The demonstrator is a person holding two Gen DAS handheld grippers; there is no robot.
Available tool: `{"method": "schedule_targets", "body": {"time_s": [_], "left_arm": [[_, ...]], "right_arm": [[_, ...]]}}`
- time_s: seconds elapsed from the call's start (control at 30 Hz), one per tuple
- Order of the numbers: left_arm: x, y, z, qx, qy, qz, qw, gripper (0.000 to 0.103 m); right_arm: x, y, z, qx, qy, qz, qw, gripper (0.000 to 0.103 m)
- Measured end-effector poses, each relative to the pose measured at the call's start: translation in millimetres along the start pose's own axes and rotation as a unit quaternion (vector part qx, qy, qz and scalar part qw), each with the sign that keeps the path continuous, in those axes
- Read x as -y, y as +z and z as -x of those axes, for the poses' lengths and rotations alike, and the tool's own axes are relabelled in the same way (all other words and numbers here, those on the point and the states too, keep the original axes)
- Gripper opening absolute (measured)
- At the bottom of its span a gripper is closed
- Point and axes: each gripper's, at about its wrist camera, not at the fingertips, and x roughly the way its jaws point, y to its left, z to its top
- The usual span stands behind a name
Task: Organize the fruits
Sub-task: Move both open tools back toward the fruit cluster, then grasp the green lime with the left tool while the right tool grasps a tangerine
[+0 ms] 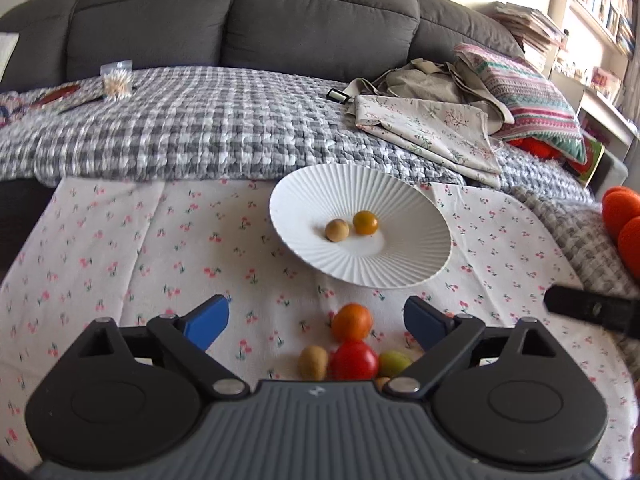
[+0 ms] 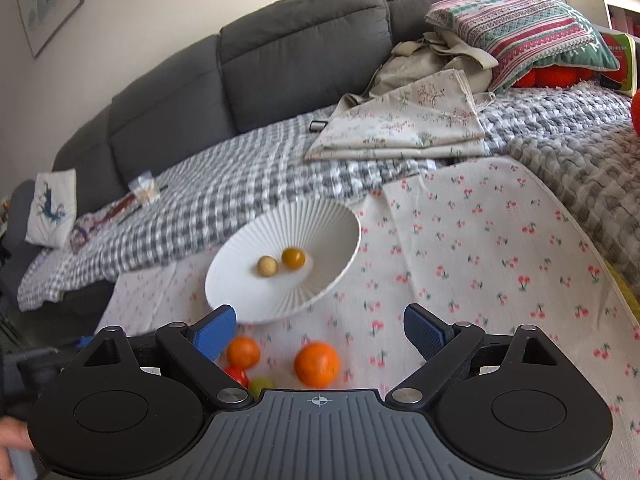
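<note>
- The left gripper (image 1: 316, 322) has its jaws spread wide, and its blue pads (image 1: 208, 326) press on nothing.
- Between those pads, near the gripper body, lies a cluster on the cherry-print cloth (image 1: 120, 248): an orange tomato (image 1: 352, 322), a red tomato (image 1: 354, 360), a tan fruit (image 1: 313, 361) to its left and a green fruit (image 1: 394, 363) to its right.
- Ahead of the left gripper and slightly to its right stands the white ribbed plate (image 1: 320, 200), holding a small beige fruit (image 1: 337, 230) just beside a yellow-orange one (image 1: 365, 222).
- The right gripper (image 2: 320, 330) is likewise wide open and empty.
- Between its pads, nearer the left one, lies an orange fruit (image 2: 317, 364); a smaller orange one (image 2: 243, 352) sits just beside the left pad (image 2: 214, 332).
- The same plate (image 2: 240, 280) is ahead and to the right gripper's left.
</note>
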Motion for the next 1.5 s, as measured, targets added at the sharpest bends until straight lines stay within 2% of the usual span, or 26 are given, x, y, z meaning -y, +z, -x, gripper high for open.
{"method": "schedule_targets", "body": {"time_s": [0.27, 0.5, 0.77, 0.97, 1.07, 1.17, 1.23, 1.37, 1.4, 1.5], "left_arm": [[-4, -12, 10, 0.002, 0.018, -0.003, 0.9998, 0.101], [-8, -24, 10, -0.012, 0.023, -0.009, 0.9996, 0.102], [-17, -34, 6, -0.037, 0.002, 0.003, 0.9993, 0.101], [-7, -46, -4, -0.065, -0.016, -0.025, 0.9974, 0.097], [1, -55, -15, -0.088, -0.017, -0.041, 0.9951, 0.086], [7, -65, -25, -0.107, -0.007, -0.054, 0.9928, 0.069], [9, -69, -31, -0.117, -0.005, -0.057, 0.9914, 0.053], [10, -71, -32, -0.112, 0.005, -0.068, 0.9914, 0.037], [9, -70, -31, -0.110, 0.006, -0.068, 0.9916, 0.030], [4, -67, -29, -0.111, -0.002, -0.052, 0.9924, 0.028]], "right_arm": [[-18, -24, 10, 0.004, -0.010, 0.050, 0.999, 0.096], [-19, -28, 4, -0.017, 0.009, 0.036, 0.999, 0.096], [-13, -27, 2, -0.033, 0.005, 0.024, 0.999, 0.096], [-16, -31, -5, -0.047, 0.006, 0.037, 0.998, 0.096], [-17, -33, -10, -0.054, 0.000, 0.040, 0.998, 0.096], [-17, -35, -16, -0.063, -0.008, 0.042, 0.997, 0.095], [-16, -36, -18, -0.065, -0.007, 0.039, 0.997, 0.095], [-14, -37, -18, -0.065, -0.006, 0.039, 0.997, 0.094], [-13, -37, -19, -0.066, -0.007, 0.037, 0.997, 0.094], [-11, -37, -22, -0.072, -0.006, 0.031, 0.997, 0.093]]}}
